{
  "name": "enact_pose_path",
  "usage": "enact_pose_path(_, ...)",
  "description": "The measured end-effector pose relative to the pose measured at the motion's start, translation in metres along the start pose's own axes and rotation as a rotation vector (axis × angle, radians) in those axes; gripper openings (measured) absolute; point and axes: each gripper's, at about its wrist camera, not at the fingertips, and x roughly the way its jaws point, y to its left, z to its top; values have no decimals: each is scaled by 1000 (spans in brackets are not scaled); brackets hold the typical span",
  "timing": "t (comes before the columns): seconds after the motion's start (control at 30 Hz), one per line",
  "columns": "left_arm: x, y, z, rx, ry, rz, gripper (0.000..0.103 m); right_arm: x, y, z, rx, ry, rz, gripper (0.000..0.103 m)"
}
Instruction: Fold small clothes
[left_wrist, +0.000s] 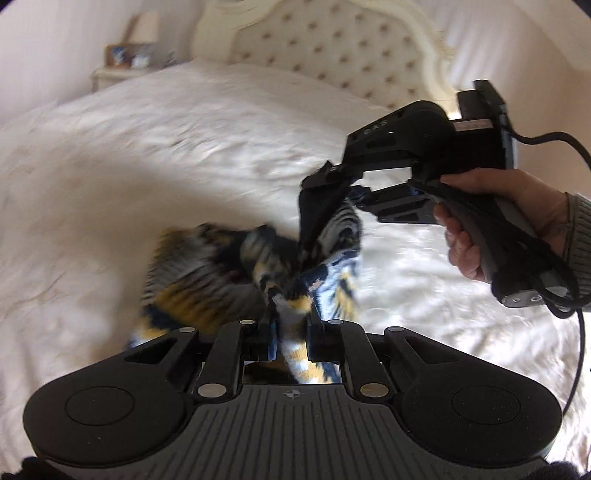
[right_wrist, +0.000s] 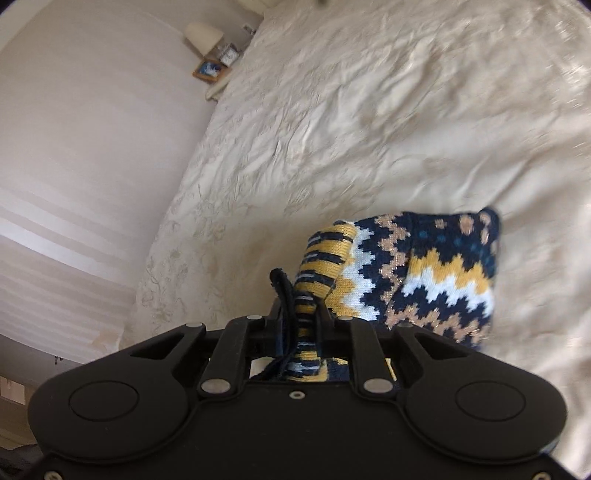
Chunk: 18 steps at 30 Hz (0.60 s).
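Nearest to us, we are gripping with the left gripper (left_wrist: 290, 334): its jaws are drawn almost together, pinching a bunched fold of the knitted garment (left_wrist: 258, 269), a small navy, yellow and white patterned piece. The cloth is running out from between the pads and hanging blurred above the bed (left_wrist: 147, 147).

We are also holding the right gripper (right_wrist: 301, 325) on the same garment (right_wrist: 424, 280). Its jaws are standing narrowly apart and clamping a striped yellow-and-navy strip, a cuff or hem, with a dark edge of the knit beside it. In the right wrist view the zigzag body of the garment is draping off to the right of the jaws, over the cream bedspread (right_wrist: 332, 110).

A little farther out in the left wrist view, we are seeing that right gripper (left_wrist: 332, 184) from the side, with a hand (left_wrist: 476, 229) wrapped round its handle and a grey knitted sleeve (left_wrist: 580, 243) at the wrist. The garment is stretching between the two grippers, lifted off the bedspread.

Beyond them the bed is reaching back to a tufted headboard (left_wrist: 332, 48). At the far left a bedside table (left_wrist: 110, 74) is carrying a lamp (left_wrist: 144, 29) and a framed picture (left_wrist: 118, 55).
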Motion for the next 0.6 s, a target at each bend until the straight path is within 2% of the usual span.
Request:
enact_pose_path(0.13,9,41,-3,-80,74,19,14,46,18,-3,-30,59,-47,25)
enact_pose_path(0.2,15,54,-6,-92,124,4,14,63,19,-6,-18,87,-86,32)
enact_pose_path(0.23,18,59,-8,-95,158,-7,15,68,20,-9,-17,96,-104,42)
enact_pose_path(0.3,25,69,-15,-109,232,-1,18,76,21,-11,-21,116,-146,71)
enact_pose_path(0.37,28,80,-22,-129,294,3,21,74,23,-13,-29,94,-149,72)
enact_pose_path(0.47,26,91,-25,-119,345,-6,22,56,24,-15,-18,40,-137,72)
enact_pose_path(0.53,24,96,-19,-85,367,-25,29,41,23,-19,-25,1,-138,72)
enact_pose_path(0.6,25,98,-6,-44,384,-62,30,28,26,-33,-66,-13,-154,72)
